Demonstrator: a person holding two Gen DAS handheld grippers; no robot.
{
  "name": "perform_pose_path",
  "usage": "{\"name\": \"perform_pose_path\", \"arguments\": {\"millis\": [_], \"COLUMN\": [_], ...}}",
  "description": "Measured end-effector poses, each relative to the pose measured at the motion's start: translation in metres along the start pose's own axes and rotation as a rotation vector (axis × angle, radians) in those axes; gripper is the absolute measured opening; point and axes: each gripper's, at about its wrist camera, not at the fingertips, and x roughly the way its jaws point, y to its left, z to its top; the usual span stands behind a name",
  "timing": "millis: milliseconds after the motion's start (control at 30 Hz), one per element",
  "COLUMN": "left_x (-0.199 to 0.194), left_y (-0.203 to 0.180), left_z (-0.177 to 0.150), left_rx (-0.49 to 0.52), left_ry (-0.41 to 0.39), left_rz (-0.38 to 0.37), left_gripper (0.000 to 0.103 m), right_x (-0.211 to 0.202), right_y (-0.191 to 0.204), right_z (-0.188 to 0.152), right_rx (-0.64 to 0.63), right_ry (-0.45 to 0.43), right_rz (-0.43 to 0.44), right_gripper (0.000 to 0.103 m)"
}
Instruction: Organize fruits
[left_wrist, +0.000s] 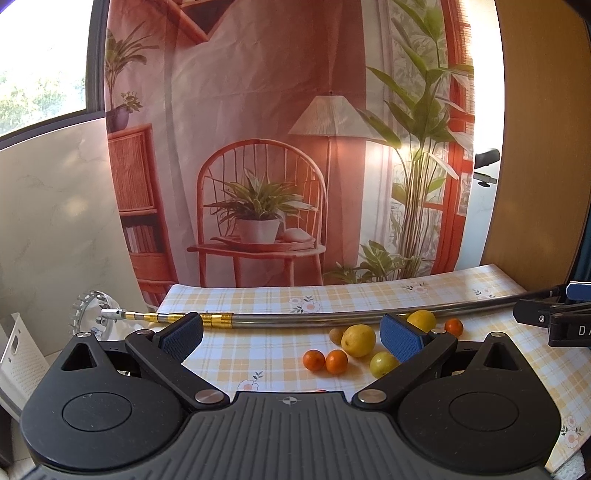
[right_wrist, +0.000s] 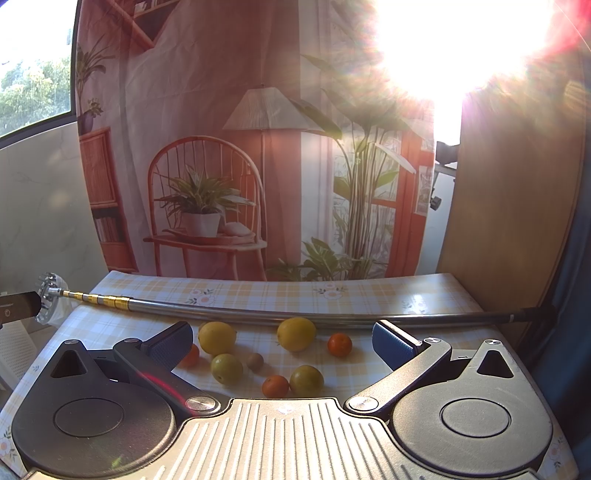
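Low in the frame, the right tongs (right_wrist: 280, 341) are hanging wide open and empty over the checked tabletop (right_wrist: 406, 295); the left tongs (left_wrist: 291, 332) are likewise gaping, gripping nothing. Just beyond, loose fruit is lying at lower centre: a green fruit (right_wrist: 306, 380) touching a small orange (right_wrist: 275, 386), two lemons (right_wrist: 217, 337) behind. Farther back, a metal pole (right_wrist: 258, 314) is stretching across. Judging by this, starting with the nearest green fruit, jaws straddling it squarely, is looking wisest, since round fruit may roll.
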Motion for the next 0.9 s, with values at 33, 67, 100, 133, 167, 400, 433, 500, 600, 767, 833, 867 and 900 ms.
{"name": "perform_pose_path", "arguments": {"millis": [33, 67, 100, 133, 167, 400, 433, 500, 600, 767, 833, 867, 900], "left_x": [0.000, 0.000, 0.000, 0.000, 0.000, 0.002, 0.002, 0.003, 0.004, 0.011, 0.017, 0.021, 0.025], "left_y": [0.001, 0.001, 0.000, 0.000, -0.001, -0.001, -0.001, -0.001, -0.001, 0.000, 0.004, 0.007, 0.010], "left_z": [0.000, 0.000, 0.001, 0.001, 0.000, 0.000, 0.000, 0.001, 0.000, -0.004, -0.006, -0.006, -0.007], "left_rx": [-0.005, -0.007, -0.005, -0.002, 0.001, 0.002, 0.001, -0.002, -0.005, -0.012, -0.019, -0.028, -0.039], "left_ry": [0.002, 0.003, 0.003, 0.003, 0.003, 0.012, 0.013, 0.016, 0.020, 0.038, 0.048, 0.054, 0.058], "left_rz": [-0.004, -0.006, -0.004, -0.002, -0.001, 0.006, 0.008, 0.008, 0.004, -0.003, -0.004, -0.006, -0.009], "left_gripper": [0.103, 0.103, 0.103, 0.103, 0.103, 0.103, 0.103, 0.103, 0.103, 0.103, 0.103, 0.103, 0.103], "right_x": [0.000, 0.000, 0.000, -0.001, 0.000, 0.001, 0.001, 0.001, 0.003, 0.013, 0.019, 0.022, 0.026], "right_y": [0.000, 0.001, 0.001, 0.002, 0.001, 0.002, 0.002, 0.002, 0.001, -0.002, -0.005, -0.007, -0.010], "right_z": [0.000, -0.001, -0.001, -0.002, -0.002, -0.003, -0.003, -0.003, -0.004, -0.006, -0.006, -0.006, -0.007], "right_rx": [0.000, -0.001, -0.002, -0.003, -0.004, -0.004, -0.004, -0.005, -0.003, 0.002, 0.007, 0.011, 0.014], "right_ry": [0.000, 0.001, 0.001, 0.002, 0.002, 0.005, 0.005, 0.005, 0.010, 0.024, 0.031, 0.034, 0.037], "right_rz": [0.000, 0.000, 0.000, 0.000, 0.001, 0.001, 0.000, 0.000, -0.001, -0.009, -0.015, -0.018, -0.020], "right_gripper": [0.103, 0.103, 0.103, 0.103, 0.103, 0.103, 0.103, 0.103, 0.103, 0.103, 0.103, 0.103, 0.103]}}
